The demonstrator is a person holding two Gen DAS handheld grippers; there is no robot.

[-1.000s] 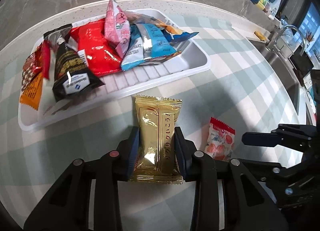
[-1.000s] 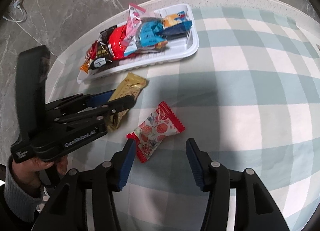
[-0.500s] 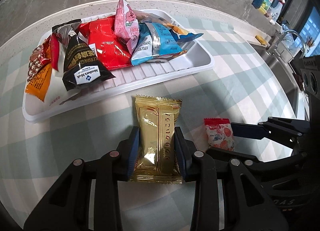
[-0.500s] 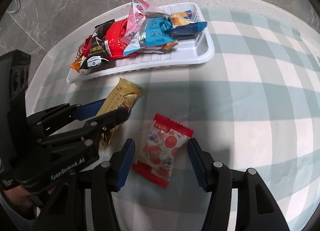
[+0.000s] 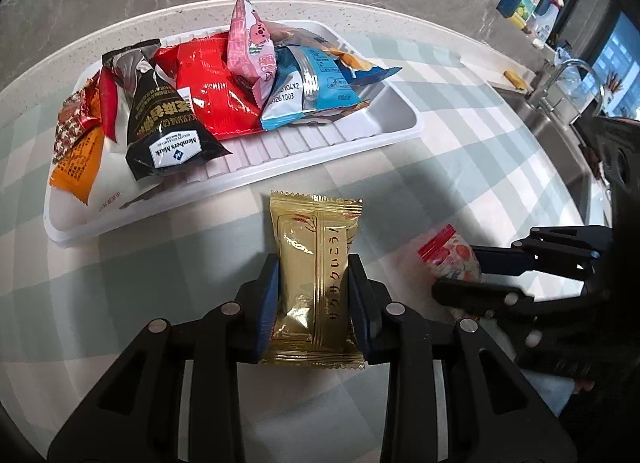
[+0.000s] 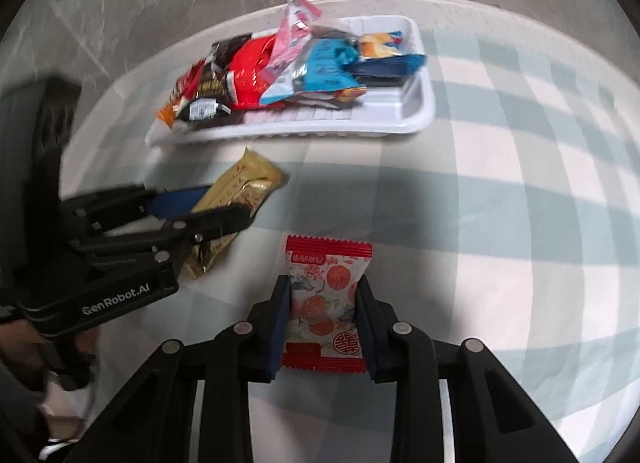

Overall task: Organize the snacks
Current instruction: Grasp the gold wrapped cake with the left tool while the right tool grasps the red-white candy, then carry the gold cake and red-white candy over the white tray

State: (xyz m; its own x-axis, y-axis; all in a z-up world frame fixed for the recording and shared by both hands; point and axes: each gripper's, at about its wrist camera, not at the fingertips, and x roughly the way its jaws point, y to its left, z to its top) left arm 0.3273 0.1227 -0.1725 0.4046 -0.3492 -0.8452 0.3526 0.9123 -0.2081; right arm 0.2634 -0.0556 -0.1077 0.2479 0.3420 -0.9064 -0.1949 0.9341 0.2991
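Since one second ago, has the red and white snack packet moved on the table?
Yes. The red and white packet has turned and now sits straight between the right tongs, which have closed on it; before it lay diagonal, toward the white tray.

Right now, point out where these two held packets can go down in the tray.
Bare ribbed floor shows along the white tray's near wall and its right end, beside the blue packet. The left and middle are crowded: black packet, red packet and pink packet overlap there.
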